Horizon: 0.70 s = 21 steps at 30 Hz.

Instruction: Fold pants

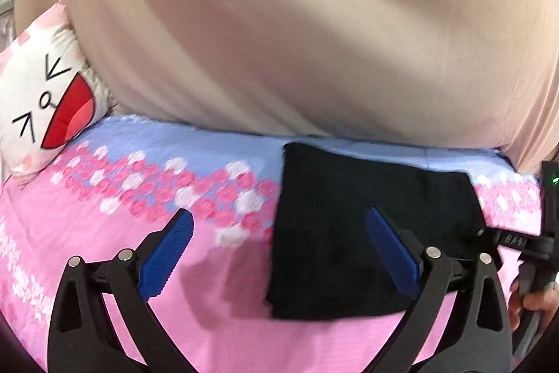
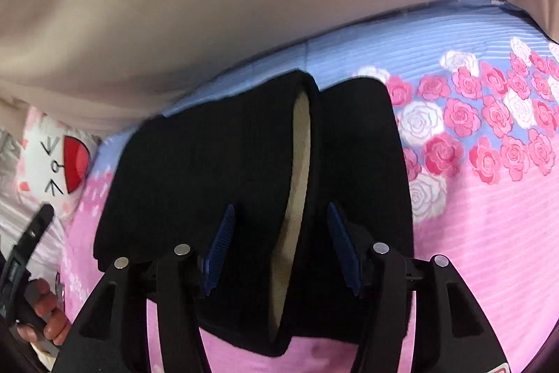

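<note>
pants (image 2: 244,184) | black, beige lining showing | folded into compact rectangle, top layer's edge lifted | lying on bed

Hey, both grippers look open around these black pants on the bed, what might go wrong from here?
1. The pants lie folded, but one layer gapes and shows tan lining. The open right gripper straddles that gap and may catch only one layer.
2. The left gripper sits at the pants' edge, with one finger over the bedsheet, so closing may pinch the sheet instead.
</note>
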Each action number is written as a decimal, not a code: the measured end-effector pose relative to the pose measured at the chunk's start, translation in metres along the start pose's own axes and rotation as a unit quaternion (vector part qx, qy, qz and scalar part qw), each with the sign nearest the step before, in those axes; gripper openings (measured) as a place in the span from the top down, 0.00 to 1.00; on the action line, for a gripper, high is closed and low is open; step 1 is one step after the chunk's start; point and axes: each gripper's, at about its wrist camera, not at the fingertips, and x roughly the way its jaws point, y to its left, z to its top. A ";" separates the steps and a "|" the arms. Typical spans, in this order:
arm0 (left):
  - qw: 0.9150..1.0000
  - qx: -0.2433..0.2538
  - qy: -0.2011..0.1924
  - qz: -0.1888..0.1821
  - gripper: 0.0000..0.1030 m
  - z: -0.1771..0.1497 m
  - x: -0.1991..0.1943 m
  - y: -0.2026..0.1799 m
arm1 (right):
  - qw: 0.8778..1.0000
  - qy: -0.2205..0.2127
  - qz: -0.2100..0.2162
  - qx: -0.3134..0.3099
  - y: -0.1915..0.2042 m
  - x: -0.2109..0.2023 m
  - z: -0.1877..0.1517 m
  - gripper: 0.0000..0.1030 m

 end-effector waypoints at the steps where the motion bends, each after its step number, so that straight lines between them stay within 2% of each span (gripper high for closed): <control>1: 1.000 -0.005 0.006 0.004 0.06 -0.006 0.001 0.003 | 1.000 0.000 0.004 -0.005 0.002 0.001 -0.001 0.79; 2: 1.000 -0.009 0.011 0.007 0.06 -0.007 0.003 0.005 | 1.000 0.009 0.027 -0.005 0.006 0.004 0.001 0.89; 6: 1.000 -0.010 0.026 0.008 0.06 -0.007 0.007 0.010 | 0.997 -0.037 0.050 -0.040 0.032 -0.046 0.022 0.93; 8: 1.000 -0.004 0.022 0.005 0.06 -0.010 0.005 0.010 | 0.996 -0.063 0.019 -0.061 0.028 -0.066 0.029 0.93; 9: 1.000 -0.001 0.023 0.005 0.06 -0.015 0.009 0.009 | 0.997 -0.053 -0.017 -0.057 0.010 -0.052 0.028 0.93; 11: 0.999 0.000 0.036 0.008 0.06 -0.022 0.020 0.005 | 0.998 0.002 -0.059 -0.036 -0.022 -0.007 0.017 0.87; 13: 0.998 0.007 0.060 0.017 0.06 -0.029 0.034 0.002 | 0.999 -0.028 -0.018 -0.018 -0.033 -0.011 0.011 0.85; 14: 0.998 0.009 0.066 0.024 0.06 -0.029 0.037 0.001 | 1.000 -0.028 -0.010 -0.009 -0.031 -0.017 0.013 0.85; 15: 0.998 0.007 0.065 0.023 0.06 -0.027 0.036 0.002 | 0.999 -0.048 -0.013 -0.009 -0.025 -0.032 0.014 0.85; 18: 0.999 0.000 0.044 -0.004 0.06 -0.010 0.025 0.001 | 0.994 -0.097 -0.011 -0.044 0.002 -0.069 0.013 0.85; 21: 0.998 -0.005 0.045 -0.043 0.06 0.009 0.030 -0.020 | 0.994 -0.083 0.030 -0.060 0.028 -0.059 0.015 0.86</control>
